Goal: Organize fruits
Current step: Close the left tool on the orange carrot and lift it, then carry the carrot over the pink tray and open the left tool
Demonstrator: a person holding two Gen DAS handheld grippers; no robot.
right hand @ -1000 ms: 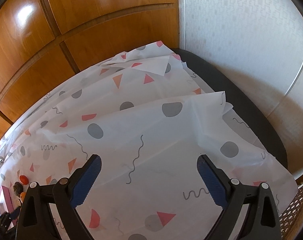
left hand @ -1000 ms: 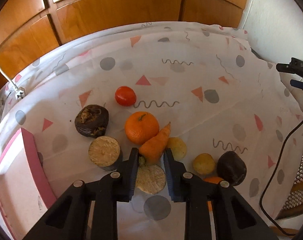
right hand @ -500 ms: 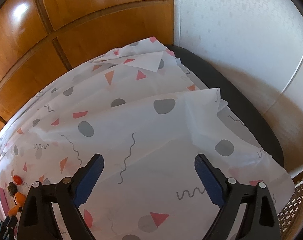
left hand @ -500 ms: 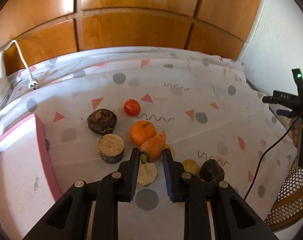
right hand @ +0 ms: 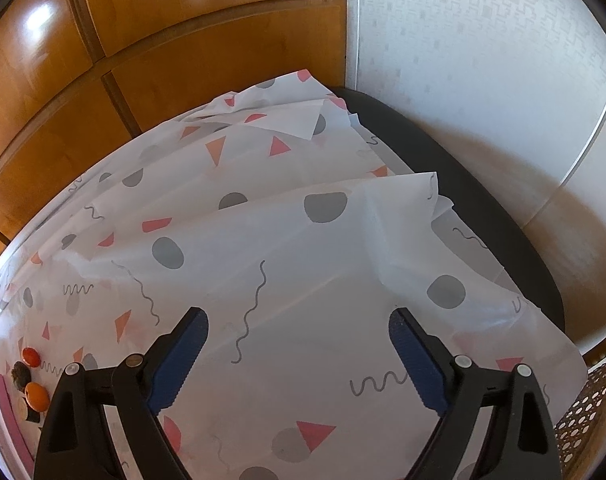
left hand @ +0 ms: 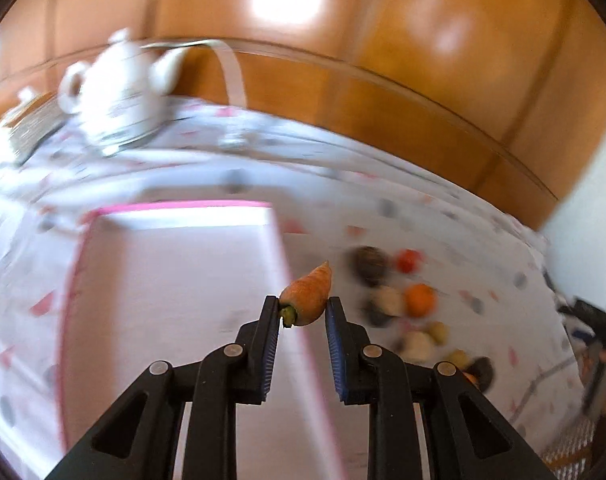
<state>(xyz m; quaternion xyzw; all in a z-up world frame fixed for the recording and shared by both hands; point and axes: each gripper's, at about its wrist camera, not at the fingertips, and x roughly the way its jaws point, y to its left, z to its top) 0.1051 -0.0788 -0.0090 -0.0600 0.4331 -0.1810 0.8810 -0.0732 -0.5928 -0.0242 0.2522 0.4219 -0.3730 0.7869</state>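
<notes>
My left gripper is shut on a short orange carrot, held in the air by its thick green-stubbed end. The carrot hangs over the right rim of a pink-edged tray. Behind it on the patterned cloth lie the other pieces, blurred: a tomato, a mandarin, a dark round fruit and several pale and dark ones. My right gripper stands open above bare cloth, nothing between its fingers. In the right wrist view the tomato and mandarin show small at the far left.
A white teapot and a stack of books stand at the back left of the table. Wooden panelling runs behind. The cloth is folded over a dark table edge on the right. A wicker chair sits at the lower right.
The left gripper lifted the carrot out of the pile and swung left, so the pink-edged tray now fills the view under it. The right gripper has stayed where it was, open.
</notes>
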